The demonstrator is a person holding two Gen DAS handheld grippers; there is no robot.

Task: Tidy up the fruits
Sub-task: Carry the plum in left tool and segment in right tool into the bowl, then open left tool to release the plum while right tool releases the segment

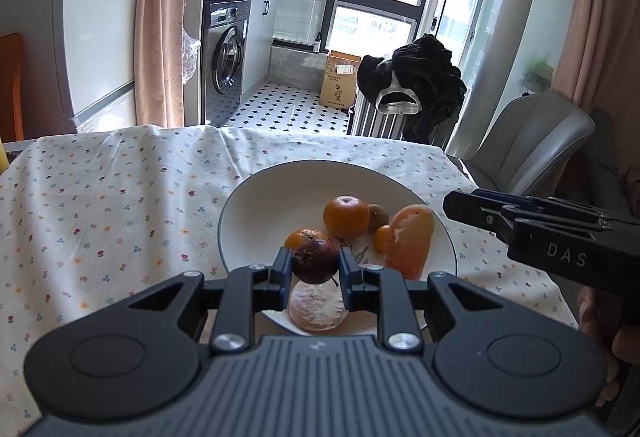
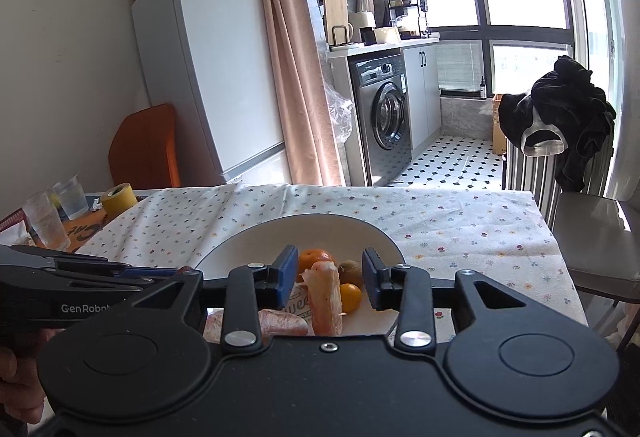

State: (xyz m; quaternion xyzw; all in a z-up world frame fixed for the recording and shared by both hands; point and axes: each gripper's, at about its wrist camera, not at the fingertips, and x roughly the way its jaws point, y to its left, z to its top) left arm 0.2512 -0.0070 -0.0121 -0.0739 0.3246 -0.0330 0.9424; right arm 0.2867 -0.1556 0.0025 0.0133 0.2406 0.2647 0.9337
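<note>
Floral tablecloth (image 1: 100, 205) under white plate (image 1: 280, 189). In plate: pomelo wedge (image 1: 412, 241) right, orange (image 1: 346, 217) far. Left gripper (image 1: 315, 263) clamped on dark fruit (image 1: 315, 261) above plate's near edge. Right gripper (image 2: 330, 277) wide, empty.

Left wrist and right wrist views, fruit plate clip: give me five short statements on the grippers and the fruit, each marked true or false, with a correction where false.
1. The left gripper is shut on a dark fruit. True.
2. The right gripper holds the pomelo wedge. False: its jaws are open and the wedge stands on the plate between them, untouched.
3. The plate sits on a floral tablecloth. True.
4. The plate is empty. False: it holds oranges, a kiwi, a kumquat and peeled pieces.
5. The dark fruit lies on the tablecloth. False: it is held above the plate's near side.
</note>
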